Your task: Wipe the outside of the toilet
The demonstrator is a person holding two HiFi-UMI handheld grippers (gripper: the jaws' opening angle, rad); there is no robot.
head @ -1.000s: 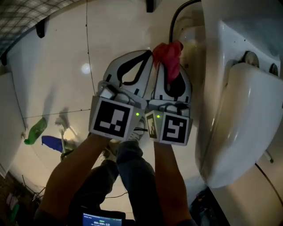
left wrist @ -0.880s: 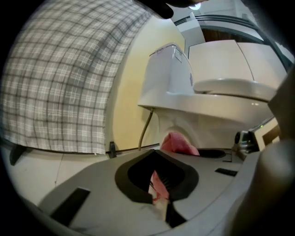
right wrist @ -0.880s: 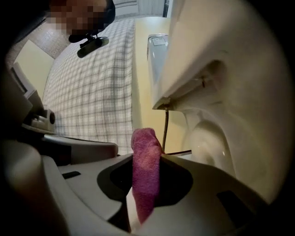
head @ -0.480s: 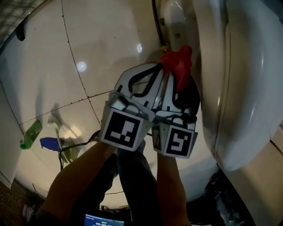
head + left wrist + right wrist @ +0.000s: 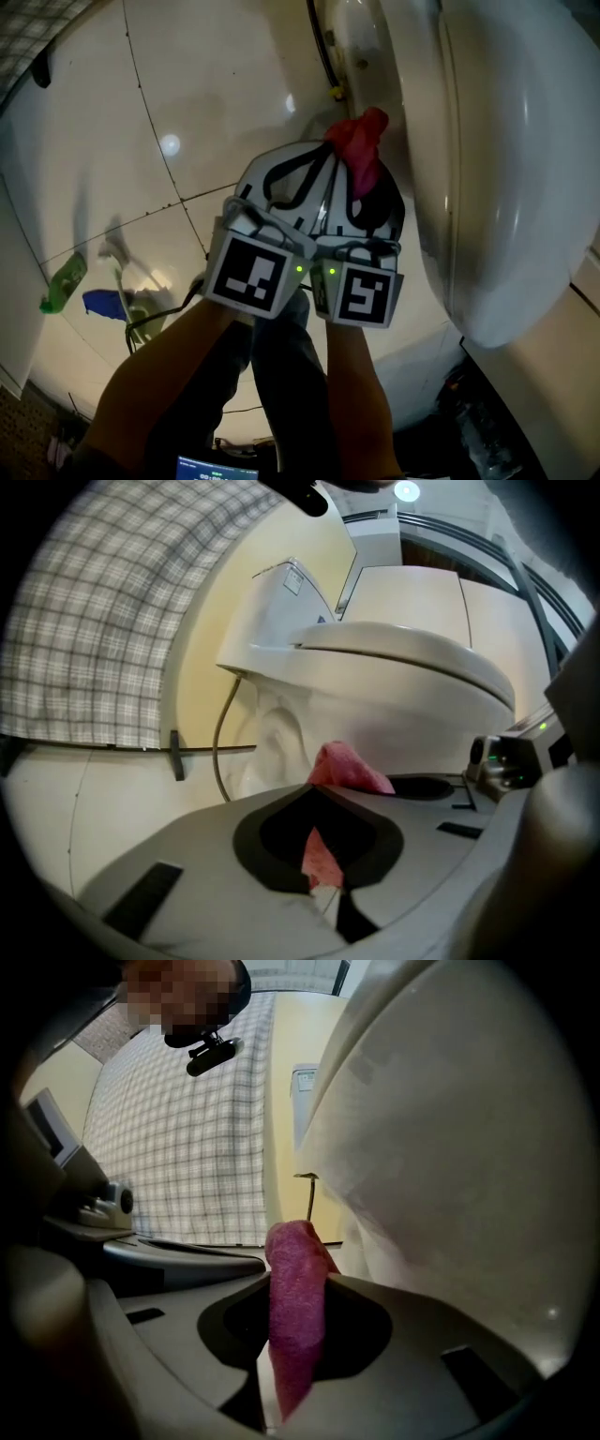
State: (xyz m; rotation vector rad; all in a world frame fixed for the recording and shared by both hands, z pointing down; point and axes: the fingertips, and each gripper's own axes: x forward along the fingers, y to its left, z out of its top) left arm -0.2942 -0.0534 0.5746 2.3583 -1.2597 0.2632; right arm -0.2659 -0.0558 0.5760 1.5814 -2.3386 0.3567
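Note:
The white toilet (image 5: 506,187) fills the right of the head view, its bowl bulging above the floor. My two grippers are side by side just left of the bowl. The right gripper (image 5: 364,167) is shut on a red-pink cloth (image 5: 361,141) that sticks out past its tip, next to the bowl's side (image 5: 450,1147). The cloth (image 5: 295,1288) runs through the opening between that gripper's fingers. My left gripper (image 5: 314,155) is shut too. A pink strip (image 5: 319,855) shows in its opening, and I cannot tell whether it is pinched there. The toilet (image 5: 394,667) stands just ahead.
A black hose (image 5: 319,47) runs down by the toilet's base. On the glossy tiled floor at the left lie a green bottle (image 5: 61,281) and a blue object (image 5: 108,303). A plaid surface (image 5: 94,621) covers the wall behind. My forearms and legs fill the bottom.
Both grippers, still together with the cloth, have come in closer alongside the bowl. The head view has swung, so the toilet now looms larger at the right.

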